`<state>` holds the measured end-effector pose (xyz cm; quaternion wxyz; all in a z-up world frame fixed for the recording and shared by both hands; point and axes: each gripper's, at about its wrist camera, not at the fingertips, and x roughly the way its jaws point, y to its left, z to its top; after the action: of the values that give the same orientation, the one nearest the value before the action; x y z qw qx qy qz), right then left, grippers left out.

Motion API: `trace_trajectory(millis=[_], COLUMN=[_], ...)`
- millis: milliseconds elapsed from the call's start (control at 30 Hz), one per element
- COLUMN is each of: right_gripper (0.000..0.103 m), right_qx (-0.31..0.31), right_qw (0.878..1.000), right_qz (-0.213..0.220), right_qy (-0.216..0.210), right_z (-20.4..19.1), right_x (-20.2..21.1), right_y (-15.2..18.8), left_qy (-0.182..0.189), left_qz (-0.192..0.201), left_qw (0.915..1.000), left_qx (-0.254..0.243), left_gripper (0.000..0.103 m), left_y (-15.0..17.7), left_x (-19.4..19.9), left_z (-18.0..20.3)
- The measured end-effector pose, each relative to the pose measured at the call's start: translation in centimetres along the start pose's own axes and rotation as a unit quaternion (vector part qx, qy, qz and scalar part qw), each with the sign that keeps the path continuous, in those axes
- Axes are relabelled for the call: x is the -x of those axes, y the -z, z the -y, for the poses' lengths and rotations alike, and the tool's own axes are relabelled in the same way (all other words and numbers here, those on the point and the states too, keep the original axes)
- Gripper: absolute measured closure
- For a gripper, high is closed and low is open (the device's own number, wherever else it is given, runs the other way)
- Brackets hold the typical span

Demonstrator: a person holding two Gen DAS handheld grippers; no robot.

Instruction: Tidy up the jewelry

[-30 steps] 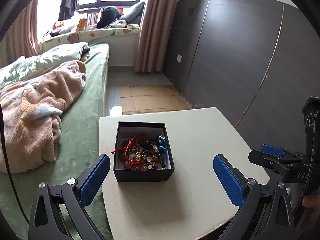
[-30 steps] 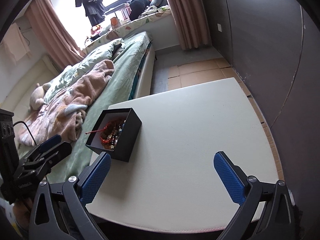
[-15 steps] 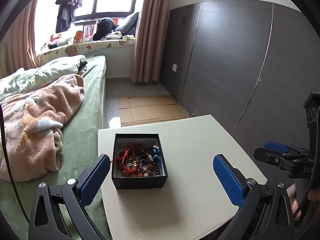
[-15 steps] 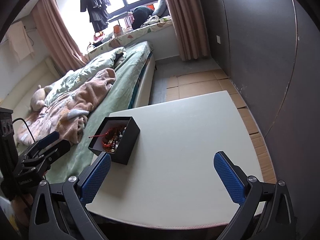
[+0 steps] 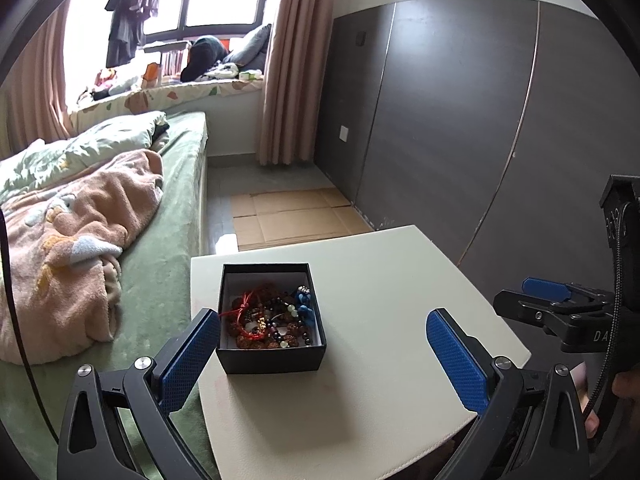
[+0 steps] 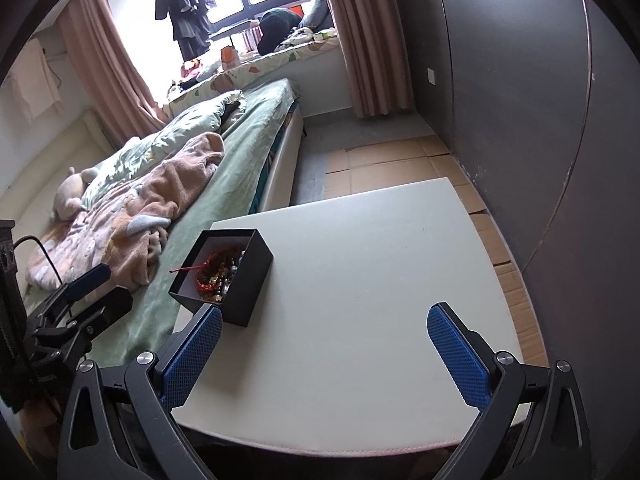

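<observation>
A black open box [image 5: 271,354] [image 6: 244,292] stands near the left edge of a small white table [image 5: 384,292] [image 6: 360,280]. Inside lies a tangle of jewelry [image 5: 268,322] [image 6: 220,274]: red cord bracelets, brown beads, a blue piece. My left gripper [image 5: 324,354] is open, held back from the table's near edge, its left pad just in front of the box. My right gripper [image 6: 324,352] is open too, over the table's near edge, right of the box. Neither holds anything. The right gripper [image 5: 560,304] also shows at the right in the left wrist view.
A bed [image 5: 168,264] with green sheet and pink blanket [image 5: 72,232] borders the table's left side. A dark wall panel [image 5: 460,140] runs along the right. Flattened cardboard [image 5: 292,216] lies on the floor beyond the table. A person's hand [image 5: 600,396] grips the right tool.
Both grippers have drawn back and risen from the table, so the box looks smaller and farther. The box and jewelry have not moved. Both stayed open.
</observation>
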<state>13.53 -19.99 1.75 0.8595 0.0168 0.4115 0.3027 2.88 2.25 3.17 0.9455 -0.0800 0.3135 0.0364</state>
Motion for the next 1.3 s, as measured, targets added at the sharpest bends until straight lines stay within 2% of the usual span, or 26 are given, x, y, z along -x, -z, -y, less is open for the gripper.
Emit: trace_trajectory(millis=[1300], right_gripper=[0.000], right_qx=[0.005], right_qw=[1.000], right_qz=[0.010], right_qy=[0.014], right_z=[0.4], right_x=[1.1], right_y=[-0.2], left_qy=[-0.022], left_qz=[-0.009], left_qw=[0.9996], left_qx=[-0.013], left_gripper=[0.000], left_y=[0.4], left_x=[-0.8], left_z=[0.6])
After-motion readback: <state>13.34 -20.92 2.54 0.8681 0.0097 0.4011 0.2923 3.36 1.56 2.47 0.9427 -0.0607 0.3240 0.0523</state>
